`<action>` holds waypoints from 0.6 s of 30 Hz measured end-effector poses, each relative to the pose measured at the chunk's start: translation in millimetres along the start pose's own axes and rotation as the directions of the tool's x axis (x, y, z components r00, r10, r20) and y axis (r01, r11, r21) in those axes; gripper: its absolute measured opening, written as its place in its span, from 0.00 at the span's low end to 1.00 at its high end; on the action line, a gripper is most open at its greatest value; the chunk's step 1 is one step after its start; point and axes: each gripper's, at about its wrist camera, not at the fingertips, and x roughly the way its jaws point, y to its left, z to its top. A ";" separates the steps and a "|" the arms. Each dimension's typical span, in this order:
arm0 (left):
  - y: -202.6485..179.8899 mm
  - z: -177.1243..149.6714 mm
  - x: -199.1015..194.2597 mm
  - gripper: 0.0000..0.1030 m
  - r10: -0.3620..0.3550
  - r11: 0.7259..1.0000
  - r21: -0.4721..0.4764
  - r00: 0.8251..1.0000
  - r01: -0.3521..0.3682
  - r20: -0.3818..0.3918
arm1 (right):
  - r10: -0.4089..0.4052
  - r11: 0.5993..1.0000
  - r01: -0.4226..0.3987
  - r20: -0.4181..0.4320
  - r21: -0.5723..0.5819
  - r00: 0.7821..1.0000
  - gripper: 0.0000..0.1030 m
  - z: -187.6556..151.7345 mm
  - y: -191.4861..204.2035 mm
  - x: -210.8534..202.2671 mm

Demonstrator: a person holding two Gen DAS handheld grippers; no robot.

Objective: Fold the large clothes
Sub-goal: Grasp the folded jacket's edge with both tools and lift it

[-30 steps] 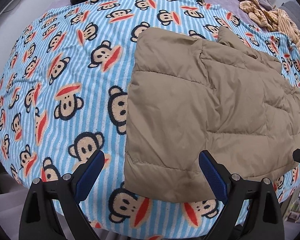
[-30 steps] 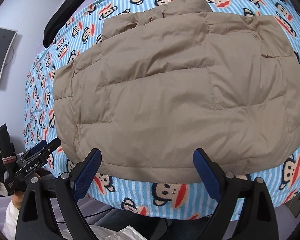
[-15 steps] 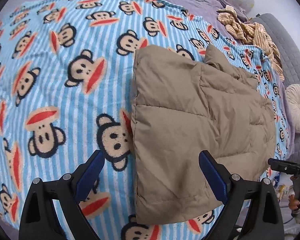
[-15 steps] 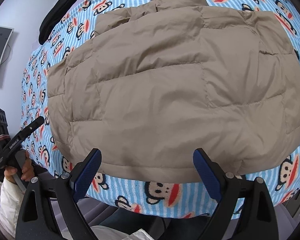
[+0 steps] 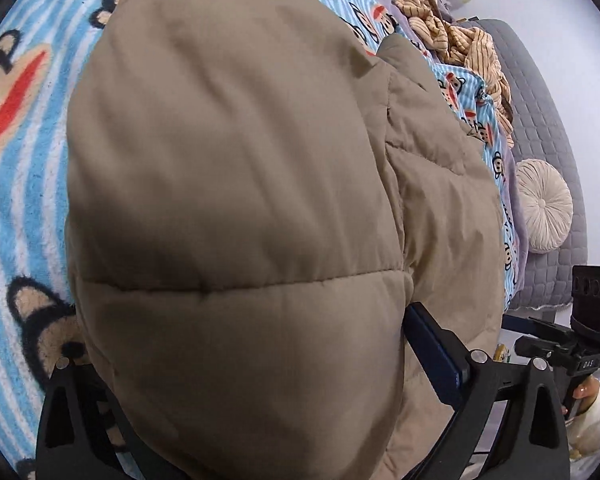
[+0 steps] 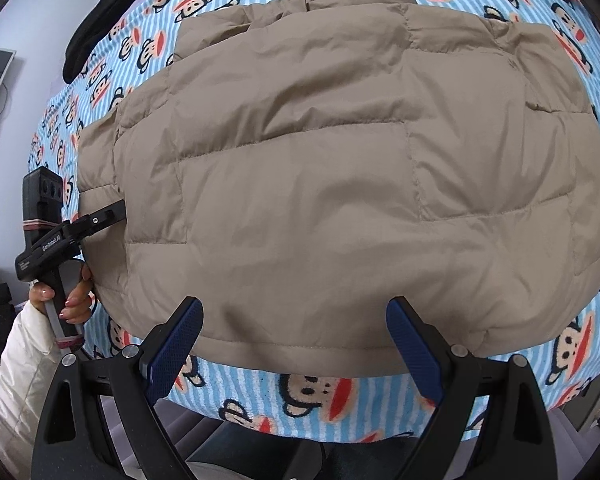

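Tan puffer jacket (image 6: 340,184) w/ left gripper (image 6: 116,213) at edge

Light: soft, even daylight, bright throughout.
Shadows: faint, beneath the tan puffer jacket (image 6: 340,168) hem.
Focus: left wrist view slightly blurred where the jacket fills it.
Distortion: strong fisheye curve, black corners.
Glare: washed-out white wall (image 5: 572,20).

Monkey-print blanket (image 6: 308,394), round cushion (image 5: 544,205) (cream), striped garment (image 5: 460,40).

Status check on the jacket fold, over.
Left gripper at the jacket's side edge, jaws astride the padding, closure unclear. Right gripper open, at the near hem. Jacket flat on monkey-print blanket. Nothing in the way.
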 end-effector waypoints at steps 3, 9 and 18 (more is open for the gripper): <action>-5.4 2.2 -3.3 0.42 -0.060 0.998 -0.010 0.998 0.060 -0.016 | -0.006 1.000 0.006 0.034 0.002 0.999 0.92 7.6 -2.5 -5.1; -50.5 -0.4 -36.6 0.24 -0.095 0.995 -0.024 0.995 0.095 0.014 | 0.028 0.999 -0.033 0.187 0.025 0.982 0.49 26.3 -12.9 -17.3; -170.3 -4.0 -64.1 0.24 -0.117 0.992 -0.040 0.991 0.120 0.060 | 0.128 0.989 -0.142 0.259 0.033 0.957 0.13 84.6 -30.1 40.5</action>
